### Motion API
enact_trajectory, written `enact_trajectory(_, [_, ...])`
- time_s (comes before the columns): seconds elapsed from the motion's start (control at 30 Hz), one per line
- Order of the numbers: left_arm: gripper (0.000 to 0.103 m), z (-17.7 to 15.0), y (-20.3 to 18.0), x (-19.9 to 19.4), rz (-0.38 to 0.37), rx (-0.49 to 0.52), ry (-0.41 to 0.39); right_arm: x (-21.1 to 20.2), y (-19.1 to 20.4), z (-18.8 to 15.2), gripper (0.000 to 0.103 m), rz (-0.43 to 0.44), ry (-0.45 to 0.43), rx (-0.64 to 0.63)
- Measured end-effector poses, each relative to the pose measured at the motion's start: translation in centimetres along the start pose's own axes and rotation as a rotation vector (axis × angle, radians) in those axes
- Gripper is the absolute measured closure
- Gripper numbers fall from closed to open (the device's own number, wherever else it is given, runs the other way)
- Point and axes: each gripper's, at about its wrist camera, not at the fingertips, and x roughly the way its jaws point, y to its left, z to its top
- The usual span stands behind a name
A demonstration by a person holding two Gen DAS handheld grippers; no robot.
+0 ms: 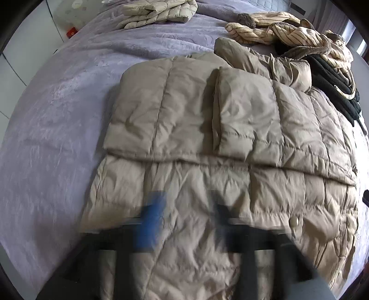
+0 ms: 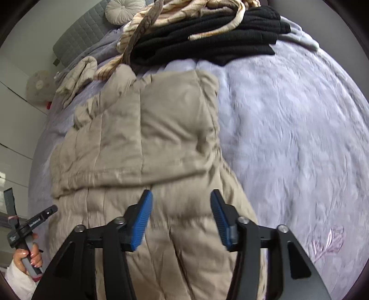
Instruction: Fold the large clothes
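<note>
A beige quilted puffer jacket (image 1: 207,143) lies flat on the lilac bed cover (image 1: 57,115), its upper part folded down over the lower part and a sleeve laid across the fold. My left gripper (image 1: 186,219) hangs blurred above the jacket's lower half, jaws wide apart with nothing between them. In the right wrist view the same jacket (image 2: 147,143) runs up the middle. My right gripper (image 2: 181,217) stands open over its near end, and the blue pads (image 2: 143,221) touch no cloth. A hand holds the left gripper's handle (image 2: 27,233) at the lower left of that view.
A striped cream garment (image 1: 288,30) and a black knit garment (image 2: 207,43) are piled at the far end of the bed. Another pale quilted garment (image 1: 159,11) lies folded beyond the jacket. A round cushion (image 2: 124,10) leans on the grey headboard (image 2: 78,34). White cupboards stand left of the bed.
</note>
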Motion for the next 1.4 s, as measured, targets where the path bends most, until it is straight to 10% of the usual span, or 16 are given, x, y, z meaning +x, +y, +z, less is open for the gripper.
enact_trajectory(0.3, [0.000, -3.1, -1.6, -2.7, 0.067, -0.001, -0.042, -1.4, -0.5, -2.3, 0.019, 0.040, 0.010, -0.029])
enact_trajectory(0.37, [0.000, -3.6, -2.2, -3.4, 0.064, -0.007, -0.047, -2.3, -0.2, -2.5, 0.001, 0.035, -0.022, -0.055])
enact_trajectory(1.0, [0.000, -8.8, -0.9, -10.8, 0.128, 0.052, -0.110, -8.2, 2.2, -7.3, 0.000, 0.143, -0.017, 0.032])
enact_trajectory(1.4, [0.000, -14.4, 3.4, -14.0, 0.022, 0.088, -0.023, -12.8, 3.5, -14.2, 0.000, 0.220, 0.001, 0.219])
